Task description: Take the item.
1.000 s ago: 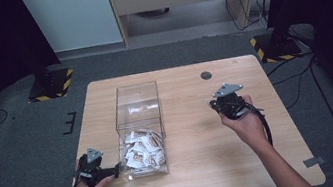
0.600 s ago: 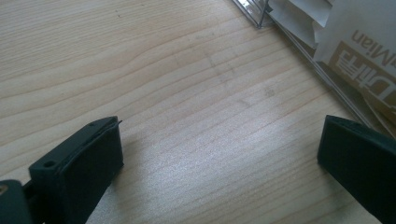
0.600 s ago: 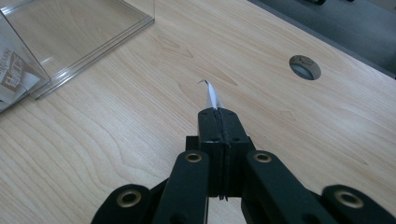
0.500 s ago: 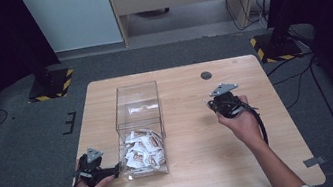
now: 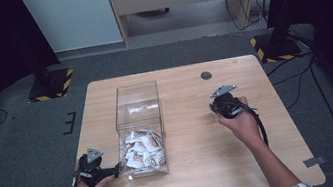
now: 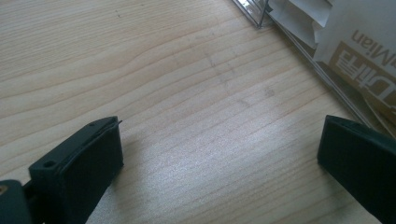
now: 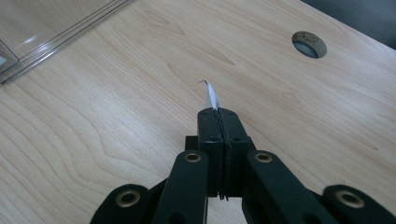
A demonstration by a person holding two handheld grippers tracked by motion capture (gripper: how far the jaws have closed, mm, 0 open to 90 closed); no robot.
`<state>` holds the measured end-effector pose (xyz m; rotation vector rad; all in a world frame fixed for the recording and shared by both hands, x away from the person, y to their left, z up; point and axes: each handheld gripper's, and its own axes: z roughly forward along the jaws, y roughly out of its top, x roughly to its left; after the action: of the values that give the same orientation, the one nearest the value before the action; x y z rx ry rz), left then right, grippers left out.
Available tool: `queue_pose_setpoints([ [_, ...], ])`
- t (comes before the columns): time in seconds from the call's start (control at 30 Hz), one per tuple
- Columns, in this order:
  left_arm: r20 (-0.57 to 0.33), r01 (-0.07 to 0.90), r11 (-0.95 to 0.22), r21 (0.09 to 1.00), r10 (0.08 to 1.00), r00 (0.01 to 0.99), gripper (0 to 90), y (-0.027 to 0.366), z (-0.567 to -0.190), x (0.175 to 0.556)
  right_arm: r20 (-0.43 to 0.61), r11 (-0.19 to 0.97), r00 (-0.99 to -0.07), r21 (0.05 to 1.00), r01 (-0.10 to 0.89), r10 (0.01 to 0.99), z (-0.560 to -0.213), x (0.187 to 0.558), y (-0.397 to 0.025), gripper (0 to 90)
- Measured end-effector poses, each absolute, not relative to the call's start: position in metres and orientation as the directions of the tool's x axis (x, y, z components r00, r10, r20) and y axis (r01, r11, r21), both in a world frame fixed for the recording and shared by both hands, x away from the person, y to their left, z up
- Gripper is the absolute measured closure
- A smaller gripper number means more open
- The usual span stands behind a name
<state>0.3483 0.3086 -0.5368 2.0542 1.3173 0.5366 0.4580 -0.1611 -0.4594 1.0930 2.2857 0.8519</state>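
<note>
Paper scrap (image 7: 211, 97) pinched in right claw (image 7: 218, 112), shifted slightly nearer; left claw (image 6: 219, 154) spread, unmoved.

My table (image 5: 196, 134) is pale wood, smooth and faintly shiny. The box (image 5: 136, 109) is clear glossy plastic; the packets (image 5: 140, 149) inside look like printed paper. My jaws are matt black.

high view looks down; both gripper views skim the table (image 5: 192, 170) closely.
</note>
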Motion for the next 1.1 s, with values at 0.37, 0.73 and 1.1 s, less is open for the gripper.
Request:
queue_pose_setpoints([
  [0.37,0.002,0.651,-0.300,0.697,0.909,0.417,0.0,0.309,-0.537,0.348,-0.134,0.485,-0.563,0.691,0.537,0.815,-0.467,0.460,-0.159,79.8],
  [0.73,0.002,0.651,-0.300,0.697,0.909,0.417,0.0,0.309,-0.537,0.348,-0.062,0.422,-0.553,0.718,0.553,0.831,-0.461,0.451,-0.159,45.9],
  [1.1,0.002,0.651,-0.300,0.697,0.909,0.416,0.0,0.309,-0.537,0.348,-0.055,0.367,-0.516,0.766,0.527,0.855,-0.454,0.428,-0.170,9.4],
])
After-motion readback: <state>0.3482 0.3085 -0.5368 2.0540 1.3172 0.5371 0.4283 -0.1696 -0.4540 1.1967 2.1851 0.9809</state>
